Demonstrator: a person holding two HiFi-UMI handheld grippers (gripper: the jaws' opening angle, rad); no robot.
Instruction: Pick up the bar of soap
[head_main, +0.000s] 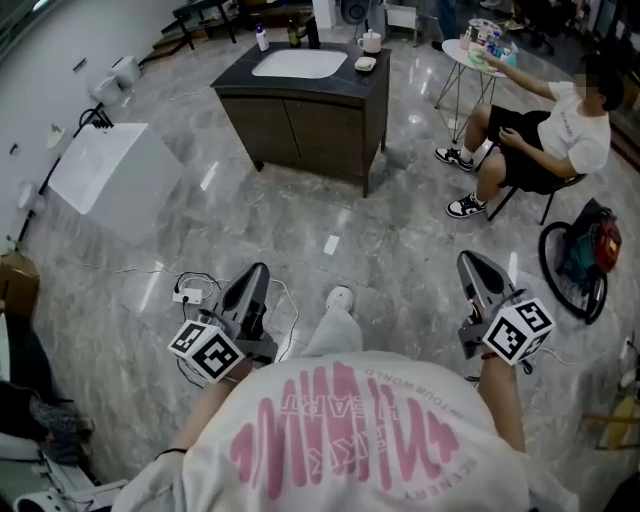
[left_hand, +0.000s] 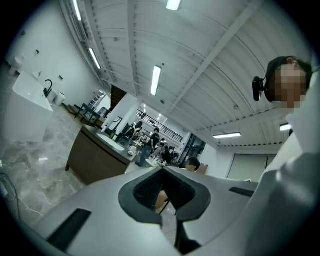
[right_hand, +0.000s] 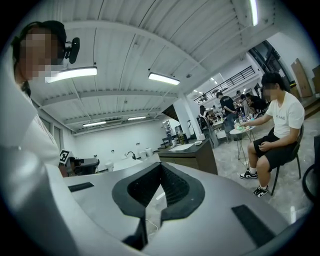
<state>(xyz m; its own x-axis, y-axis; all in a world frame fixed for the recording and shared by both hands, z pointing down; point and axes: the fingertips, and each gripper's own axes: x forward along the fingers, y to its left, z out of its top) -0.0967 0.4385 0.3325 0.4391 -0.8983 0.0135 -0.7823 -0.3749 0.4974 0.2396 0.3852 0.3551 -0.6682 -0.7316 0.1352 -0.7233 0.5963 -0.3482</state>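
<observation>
A dark vanity cabinet (head_main: 320, 120) with a white sink (head_main: 298, 63) stands far across the floor. On its counter, right of the sink, lies a small pale piece (head_main: 365, 64) that may be the bar of soap; it is too small to tell. My left gripper (head_main: 260, 270) and right gripper (head_main: 468, 260) are held level in front of my body, well short of the cabinet. Both are shut with nothing between the jaws. The left gripper (left_hand: 162, 170) has the cabinet (left_hand: 95, 160) to its left. The right gripper (right_hand: 160, 166) points at the cabinet (right_hand: 192, 155).
Bottles (head_main: 262, 38) and a cup (head_main: 371, 42) stand on the counter. A person (head_main: 540, 130) sits at the right by a small round table (head_main: 480, 50). A white slanted panel (head_main: 105, 175) is at the left. Cables and a power strip (head_main: 190, 293) lie by my feet.
</observation>
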